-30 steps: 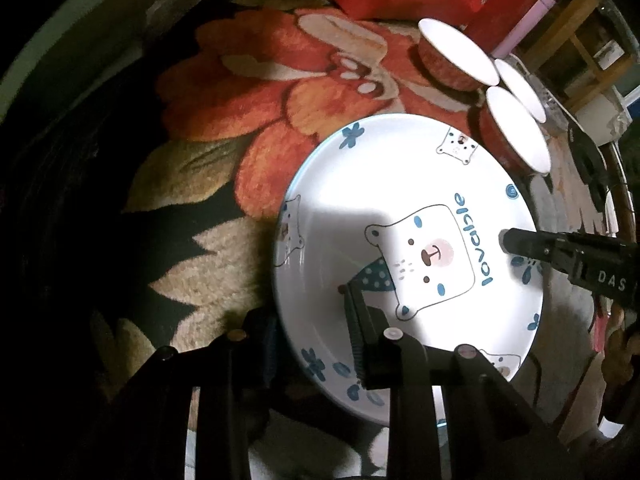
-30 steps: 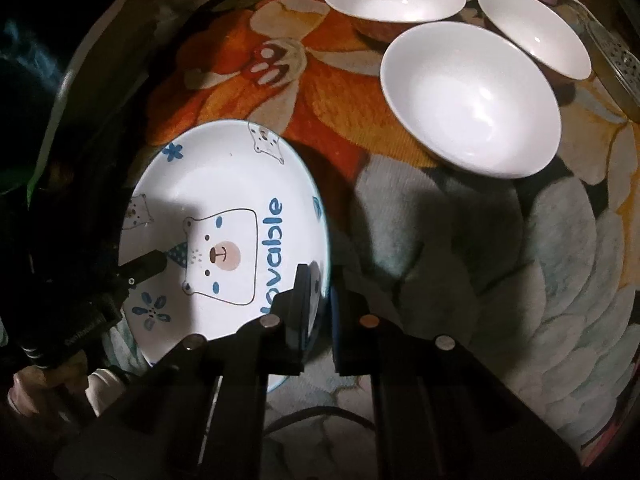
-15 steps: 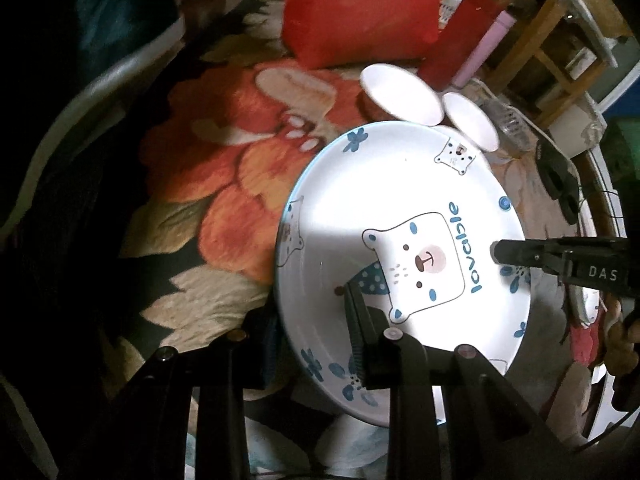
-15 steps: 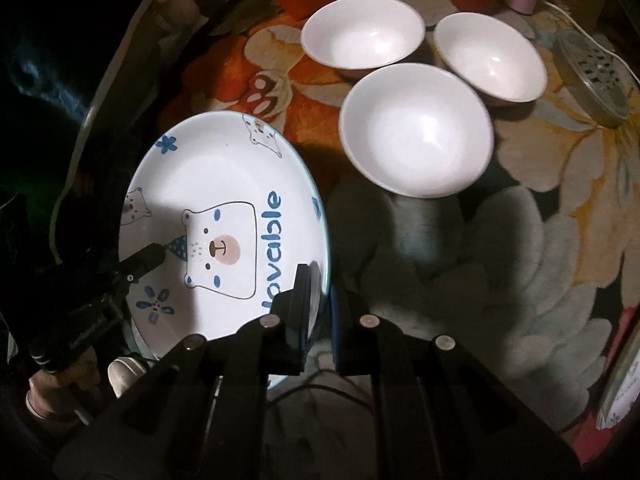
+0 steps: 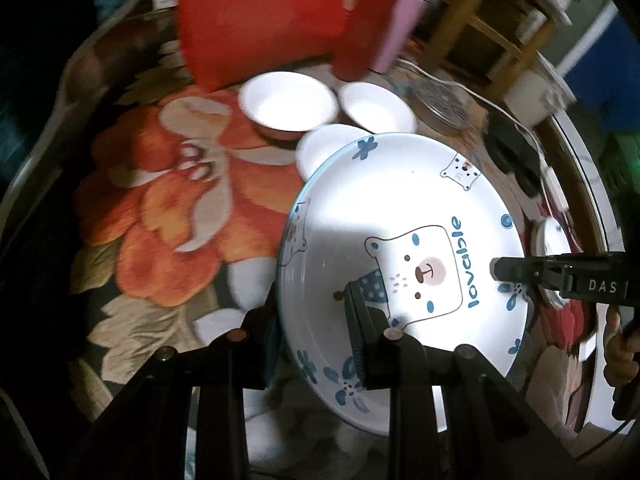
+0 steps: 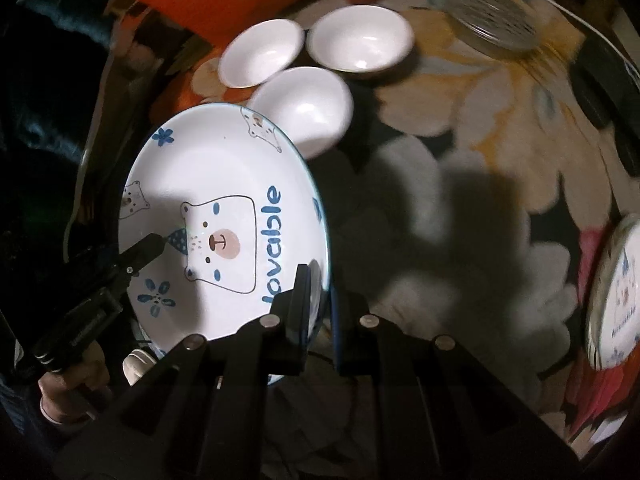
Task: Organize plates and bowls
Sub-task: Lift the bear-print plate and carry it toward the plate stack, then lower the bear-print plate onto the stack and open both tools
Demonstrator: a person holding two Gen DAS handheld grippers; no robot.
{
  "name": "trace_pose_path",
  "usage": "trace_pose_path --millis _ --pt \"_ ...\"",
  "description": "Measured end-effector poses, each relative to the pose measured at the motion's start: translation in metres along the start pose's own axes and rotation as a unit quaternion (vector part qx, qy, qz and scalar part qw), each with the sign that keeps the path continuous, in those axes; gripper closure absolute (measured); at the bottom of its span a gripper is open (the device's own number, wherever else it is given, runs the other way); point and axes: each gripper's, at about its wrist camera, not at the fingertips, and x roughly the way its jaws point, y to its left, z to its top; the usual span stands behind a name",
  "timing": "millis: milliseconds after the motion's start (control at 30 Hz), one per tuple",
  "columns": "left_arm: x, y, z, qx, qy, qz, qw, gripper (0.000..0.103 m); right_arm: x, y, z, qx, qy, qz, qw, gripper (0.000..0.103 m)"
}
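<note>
Left gripper [image 5: 316, 320]: I hold it clamped on the near-left rim of the bear plate; one finger lies across the plate's white face beside the bear's blue dotted bow, the other sits beneath the rim.
Right gripper [image 6: 320, 300]: I hold it pinched tight on the opposite rim of the same plate, right beside the end of the blue word "lovable"; the rim runs between its two fingers.
Bear plate [image 5: 400, 208]: a white dish with a thin blue edge, a cartoon bear, small blue flowers and little bear heads around the border. It hangs between my two grippers, tilted, lifted clear of the cloth; its shadow falls on the cloth beside it.
White bowls: three plain bowls sit in a tight cluster just beyond the plate's far rim. The nearest bowl [image 6: 308, 108] is partly hidden behind the plate; two more [image 6: 262, 52] [image 6: 362, 36] sit side by side behind it.
Second plate [image 6: 616, 300]: same bear pattern, well off to the plate's right, at the picture edge and blurred.
Tablecloth [image 5: 168, 208]: dark, with large orange and cream flowers, under everything.
Red bag [image 5: 260, 16]: beyond the bowls, blurred.
Hand [image 6: 68, 384]: a person's fingers grip the left gripper's handle, below the plate's left edge.
</note>
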Motion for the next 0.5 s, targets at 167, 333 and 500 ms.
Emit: trace_pose_path --millis 167,333,500 --pt "0.016 -0.048 0.002 0.041 0.016 -0.015 0.9989 0.074 -0.019 -0.043 -0.016 0.031 -0.012 -0.004 0.999 0.093" --pt "0.034 -0.097 0.004 0.077 0.033 -0.030 0.9961 0.074 -0.039 -0.089 -0.027 0.073 -0.028 -0.007 0.997 0.093" --pt "0.045 -0.145 0.010 0.104 0.039 -0.047 0.9927 0.074 -0.057 -0.128 -0.039 0.104 -0.036 -0.014 0.994 0.093"
